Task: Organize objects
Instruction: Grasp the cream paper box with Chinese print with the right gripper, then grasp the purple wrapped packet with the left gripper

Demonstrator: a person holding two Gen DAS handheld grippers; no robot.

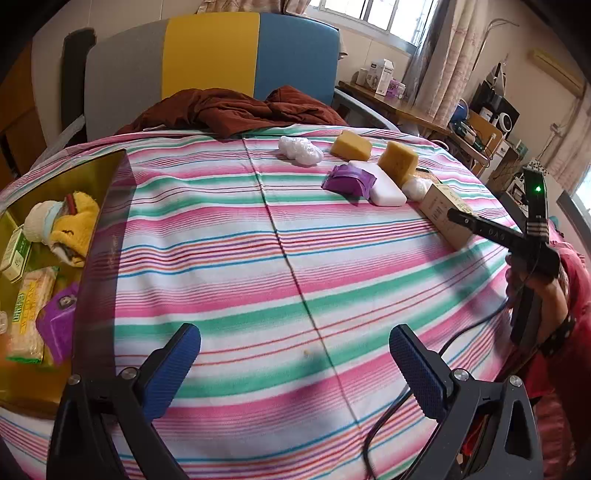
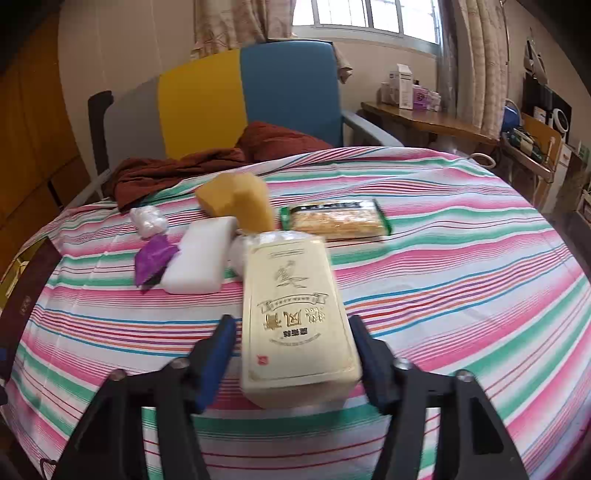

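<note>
1. One striped cloth [image 1: 229, 236] in pink, green, white and blue covers the whole work surface, with a seam running from the top centre down to the lower middle of the left wrist view.
2. At the left edge of that view sits a gold-lined box [image 1: 62, 173] holding a yellow towel [image 1: 79, 229], a cracker pack [image 1: 31, 314] and a purple packet [image 1: 59, 321].
3. In the upper right of the cloth lie two yellow sponges [image 1: 351, 144], a white foam block [image 1: 382, 184], a purple wrapper [image 1: 349, 181] and a white plastic wad [image 1: 300, 149], all close together.
4. The left gripper [image 1: 295, 373] hangs over bare cloth at the bottom of its frame, fingers spread wide with nothing between them.
5. The right gripper [image 2: 293, 360] has its fingers spread on either side of a cream box [image 2: 295, 325] at lower centre; whether the pads touch it I cannot tell.
6. Behind the cream box lies a second cracker pack [image 2: 334, 218].
7. Beyond the surface stand a grey, yellow and blue chair [image 1: 210, 66] with a rust-brown cloth [image 1: 236, 110], a wooden desk [image 2: 424, 120] at right, and a curtained window [image 2: 373, 16] at the top.
</note>
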